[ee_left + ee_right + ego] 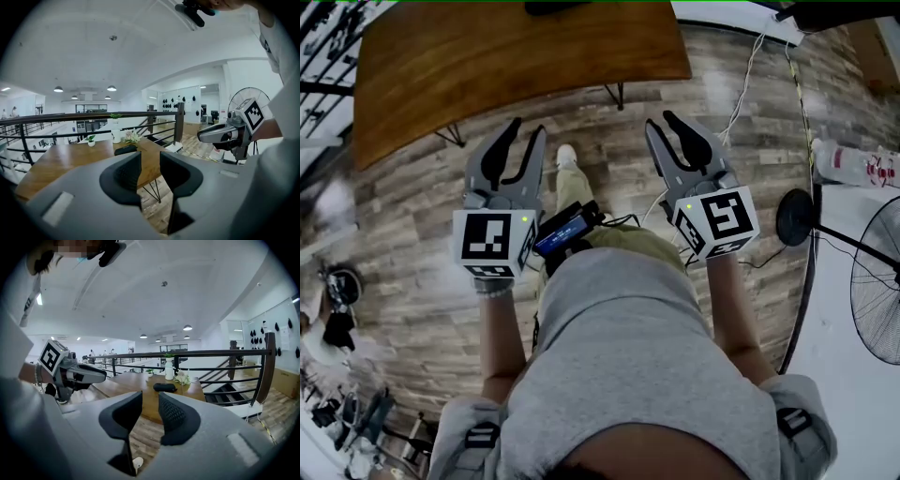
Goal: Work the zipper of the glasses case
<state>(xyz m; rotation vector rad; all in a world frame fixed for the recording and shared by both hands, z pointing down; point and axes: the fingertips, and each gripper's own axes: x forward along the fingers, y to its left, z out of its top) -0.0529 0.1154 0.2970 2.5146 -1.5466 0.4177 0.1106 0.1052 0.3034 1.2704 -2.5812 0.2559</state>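
The dark glasses case (558, 7) lies on the wooden table (487, 66), near its far edge and well ahead of both grippers. It also shows as a small dark oblong in the left gripper view (125, 150) and the right gripper view (165, 387). My left gripper (530, 131) is held in the air over the floor, short of the table, its jaws a little apart with nothing between them (150, 161). My right gripper (661, 120) hovers beside it at the same height, also open and empty (150, 401). Neither one touches the case.
A white vase with a plant (169, 369) and a bunch of flowers (182, 378) stand on the table by the case. A dark railing (211, 353) runs behind it. A standing fan (877, 281) and cables (750, 75) are on the floor to the right.
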